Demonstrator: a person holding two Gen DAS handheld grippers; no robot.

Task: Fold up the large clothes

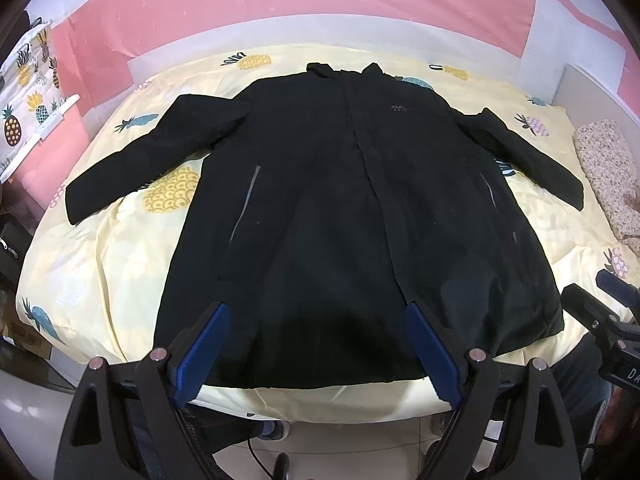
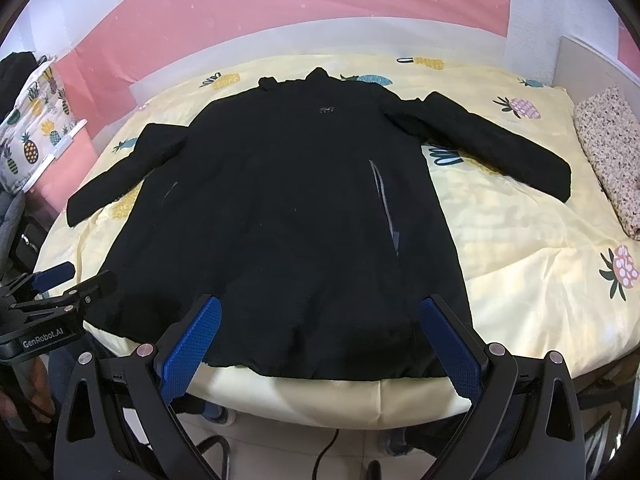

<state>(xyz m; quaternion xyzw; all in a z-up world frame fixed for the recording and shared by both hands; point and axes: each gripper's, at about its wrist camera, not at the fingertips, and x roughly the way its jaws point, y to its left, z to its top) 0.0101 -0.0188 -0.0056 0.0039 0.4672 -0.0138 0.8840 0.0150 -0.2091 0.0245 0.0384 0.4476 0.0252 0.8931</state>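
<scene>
Lying flat and front-up on the bed (image 1: pixel 100 264), the black coat (image 1: pixel 340 208) has both sleeves spread out to the sides and its collar toward the far pink wall (image 1: pixel 280 8). Its hem reaches the near edge of the pineapple-print sheet (image 2: pixel 520 240). The left gripper (image 1: pixel 316 312) and right gripper (image 2: pixel 320 304) hang above the hem, fingers spread wide, holding nothing. A flowery folded cloth (image 2: pixel 612 152), perhaps a pillow, sits at the bed's right side.

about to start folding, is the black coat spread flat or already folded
Spread flat. The black coat lies front up on the pineapple sheet, both sleeves out to the sides, hem toward the cameras; nothing is folded over.
</scene>
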